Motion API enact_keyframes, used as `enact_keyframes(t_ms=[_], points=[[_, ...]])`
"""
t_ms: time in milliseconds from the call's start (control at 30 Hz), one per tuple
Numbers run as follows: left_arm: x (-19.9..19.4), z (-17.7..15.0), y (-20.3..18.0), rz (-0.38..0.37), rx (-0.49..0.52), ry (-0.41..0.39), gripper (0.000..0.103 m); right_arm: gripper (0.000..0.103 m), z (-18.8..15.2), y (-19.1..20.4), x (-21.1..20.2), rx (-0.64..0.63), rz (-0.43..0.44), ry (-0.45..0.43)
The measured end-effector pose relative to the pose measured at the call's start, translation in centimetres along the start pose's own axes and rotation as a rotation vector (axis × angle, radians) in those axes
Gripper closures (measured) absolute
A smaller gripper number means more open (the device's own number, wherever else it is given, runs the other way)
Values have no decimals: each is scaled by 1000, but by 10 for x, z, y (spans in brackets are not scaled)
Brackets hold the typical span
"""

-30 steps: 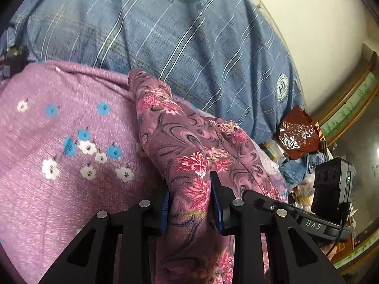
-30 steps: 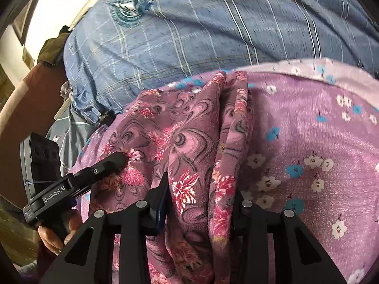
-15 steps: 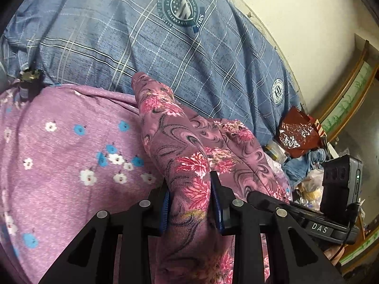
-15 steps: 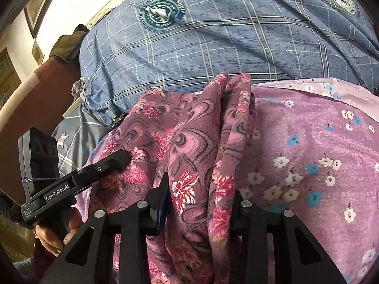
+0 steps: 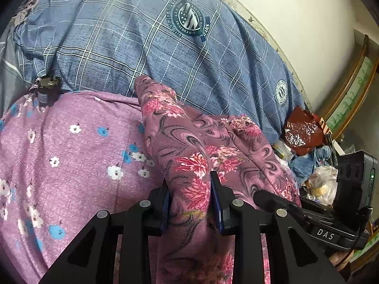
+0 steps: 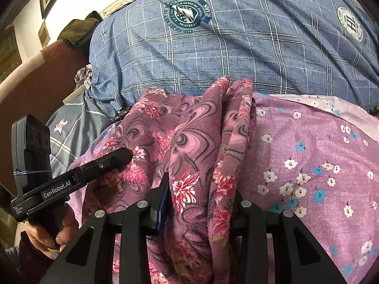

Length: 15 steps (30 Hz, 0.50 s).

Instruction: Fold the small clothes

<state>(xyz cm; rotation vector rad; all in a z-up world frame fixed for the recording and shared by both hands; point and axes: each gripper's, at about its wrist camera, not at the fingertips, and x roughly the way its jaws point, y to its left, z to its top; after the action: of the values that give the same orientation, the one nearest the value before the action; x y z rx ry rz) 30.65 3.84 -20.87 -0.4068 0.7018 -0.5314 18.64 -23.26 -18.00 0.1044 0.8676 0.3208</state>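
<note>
A mauve garment with red flowers and dark swirls (image 5: pixel 180 139) is stretched between both grippers, bunched into folds. My left gripper (image 5: pixel 190 203) is shut on one bunched end. In the right wrist view the same flowered garment (image 6: pixel 189 142) runs into my right gripper (image 6: pixel 201 203), which is shut on its other end. The cloth hangs a little above a lilac sheet with small blue and white flowers (image 5: pixel 71 156). The other gripper shows in each view: the right one (image 5: pixel 296 210) at the lower right, the left one (image 6: pixel 78 177) at the lower left, held by a hand (image 6: pixel 47 234).
A blue plaid quilt with round badges (image 5: pixel 165 54) covers the bed behind the lilac sheet (image 6: pixel 308 165). A small dark object (image 5: pixel 47 90) sits at the sheet's far left edge. Beyond the bed's right side lie a red foil bag (image 5: pixel 300 130), blue cloth and bags. A brown headboard (image 6: pixel 35 82) stands left.
Both grippers have risen and drawn back with the flowered garment held fast. More of the blue quilt and its badges shows now, and the lilac sheet looks smaller and farther.
</note>
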Motion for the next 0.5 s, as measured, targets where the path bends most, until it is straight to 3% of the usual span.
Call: enact_keyframes(t_ms=[500], points=[[-11,1,0,35,10,8,76,66,-9,16,6,-26,-28,2]])
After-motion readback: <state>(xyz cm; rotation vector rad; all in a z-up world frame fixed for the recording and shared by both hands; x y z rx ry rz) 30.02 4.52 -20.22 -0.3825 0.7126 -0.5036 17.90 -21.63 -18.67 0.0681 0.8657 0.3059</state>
